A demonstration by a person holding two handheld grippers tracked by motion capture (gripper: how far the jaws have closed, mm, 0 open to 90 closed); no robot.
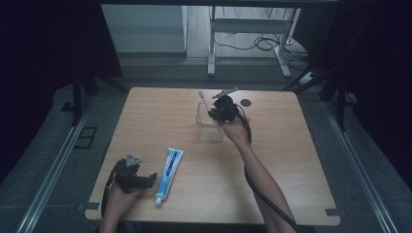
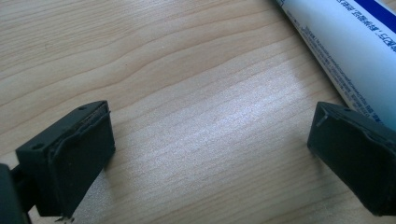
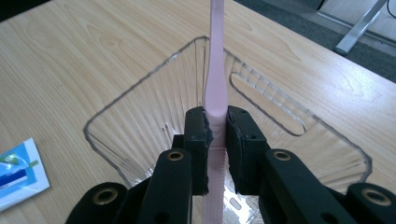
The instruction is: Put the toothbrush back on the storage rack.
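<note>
The right gripper (image 3: 215, 135), clamped on a pink toothbrush (image 3: 215, 84), holds it over the clear cup (image 3: 140, 88), not yet released. At seven o'clock, the left gripper (image 2: 210, 144) rests spread wide beside the untouched toothpaste tube (image 1: 168, 174).

a pink toothbrush (image 3: 215, 100) stands in a clear ribbed cup (image 3: 140, 116). the cup sits upright mid-table, open top.

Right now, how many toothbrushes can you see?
1: a pink toothbrush, pinched by the right gripper and dipping into the clear cup.
</note>
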